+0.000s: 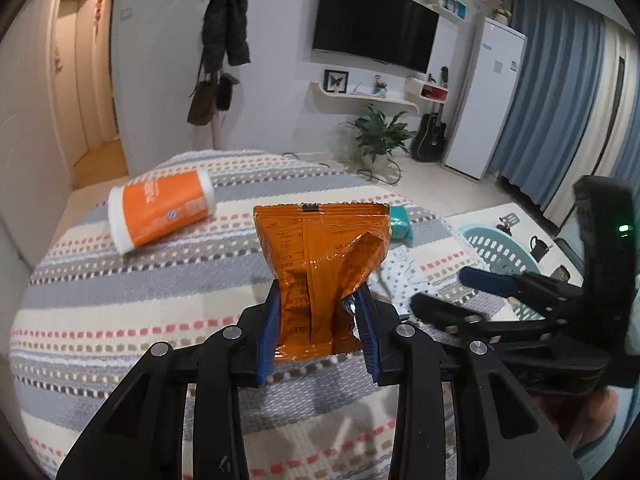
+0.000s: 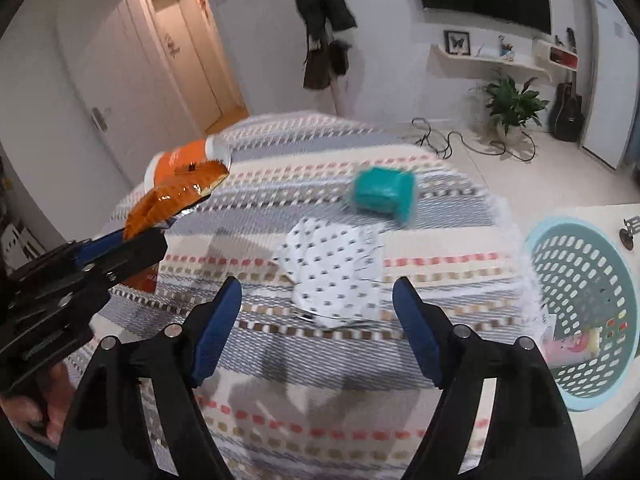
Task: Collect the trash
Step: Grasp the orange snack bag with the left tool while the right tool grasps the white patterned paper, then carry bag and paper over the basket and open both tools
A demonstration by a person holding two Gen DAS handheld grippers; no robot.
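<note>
My left gripper is shut on a crumpled orange snack wrapper, held upright above the striped tablecloth. The right wrist view shows the same wrapper sticking up out of the left gripper at the left. My right gripper is open with nothing between its fingers. It hangs over the cloth just short of a white dotted wrapper. A teal packet lies farther back on the cloth. In the left wrist view the right gripper reaches in from the right.
An orange and white tissue pack lies at the back left of the table. A light blue perforated basket stands on the floor off the table's right edge with some pink litter inside. A hand grips the left tool's handle at the lower left.
</note>
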